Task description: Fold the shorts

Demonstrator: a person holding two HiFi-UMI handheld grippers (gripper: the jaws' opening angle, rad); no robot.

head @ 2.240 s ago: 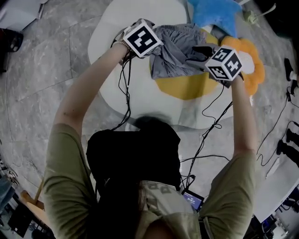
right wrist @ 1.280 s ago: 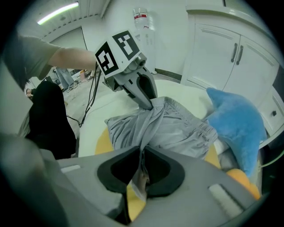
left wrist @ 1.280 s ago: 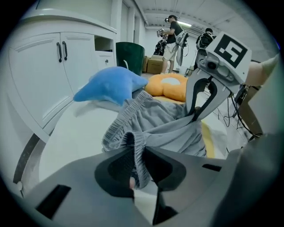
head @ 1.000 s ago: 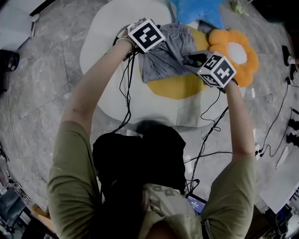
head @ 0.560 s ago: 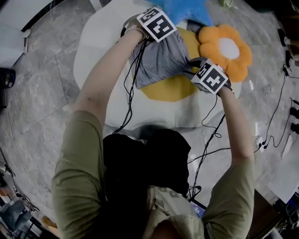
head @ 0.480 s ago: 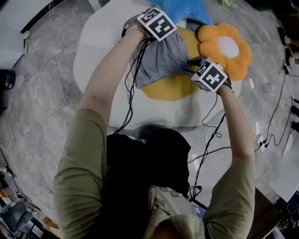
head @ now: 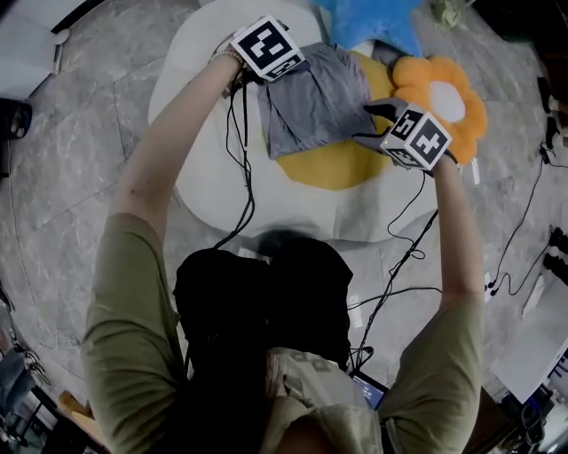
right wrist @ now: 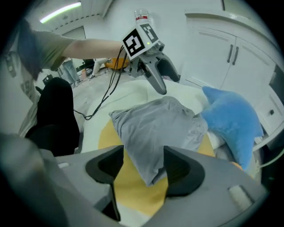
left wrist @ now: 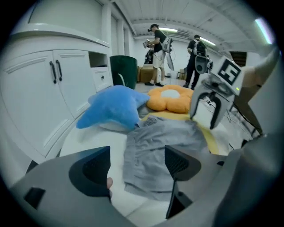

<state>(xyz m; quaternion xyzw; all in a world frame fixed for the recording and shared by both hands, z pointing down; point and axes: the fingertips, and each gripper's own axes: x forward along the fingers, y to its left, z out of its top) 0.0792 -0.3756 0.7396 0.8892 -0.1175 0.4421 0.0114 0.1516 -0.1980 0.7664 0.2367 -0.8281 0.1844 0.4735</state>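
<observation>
The grey shorts (head: pixel 311 102) lie folded into a flat block on the yellow middle of a white rug (head: pixel 204 133). My left gripper (left wrist: pixel 137 166) hovers over the shorts' left edge. Its jaws are opening, and the cloth (left wrist: pixel 164 150) lies below and beyond the pads, untouched. My right gripper (right wrist: pixel 142 168) is at the shorts' right corner. Its jaws are opening too, with the corner of the cloth (right wrist: pixel 155 128) under the gap and no pad pressing on it. In the head view the right gripper (head: pixel 373 122) sits just right of the shorts.
A blue plush (head: pixel 373 22) lies just beyond the shorts, and an orange flower cushion (head: pixel 448 97) is to their right. Black cables (head: pixel 240 168) trail from both grippers across the rug. White cabinets (left wrist: pixel 49 88) stand behind the rug. People (left wrist: pixel 157 44) stand far off.
Both grippers have let go of the shorts, which now lie flat. The left gripper has drawn back from the far edge towards the left. The right gripper has hardly moved.
</observation>
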